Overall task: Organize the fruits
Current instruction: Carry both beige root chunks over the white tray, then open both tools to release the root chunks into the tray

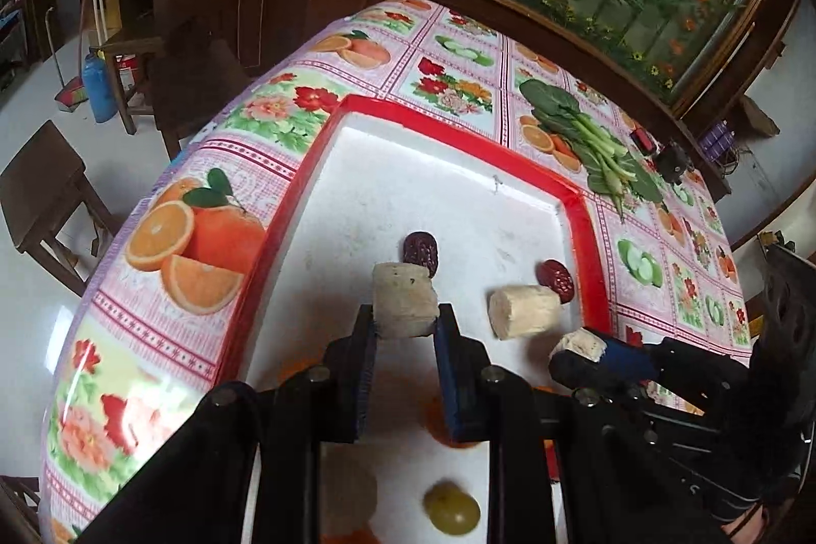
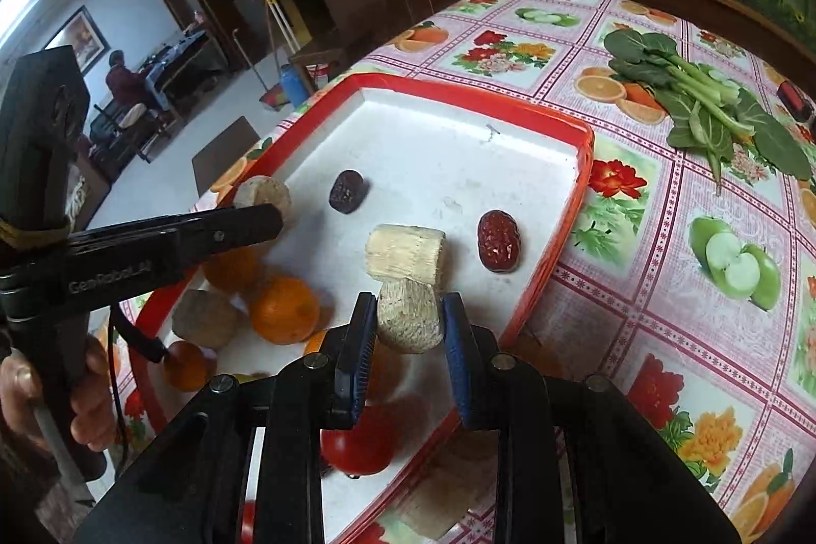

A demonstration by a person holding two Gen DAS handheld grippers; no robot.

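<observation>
A white tray with a red rim [image 1: 459, 121] [image 2: 551, 121] lies on the flowered tablecloth. My left gripper [image 1: 405, 314] [image 2: 265, 215] is shut on a pale cut stalk chunk [image 1: 403, 296] [image 2: 262, 192], held just above the tray. My right gripper [image 2: 410, 304] [image 1: 576, 353] is shut on a second such chunk [image 2: 410, 325] [image 1: 576, 342], beside the left one. A third chunk [image 1: 523, 311] [image 2: 405, 258] lies on the tray between a dark date [image 1: 421, 253] [image 2: 347, 191] and a red date [image 1: 556, 280] [image 2: 499, 240].
Oranges [image 2: 283, 309], a brown round fruit [image 2: 204, 317], a tomato [image 2: 359, 442] and a green grape [image 1: 451, 515] fill the tray's near end. Leafy greens [image 2: 704, 110] [image 1: 586, 136] lie on the cloth beyond. A hand [image 2: 92, 396] grips the left tool. Wooden stools stand at the left.
</observation>
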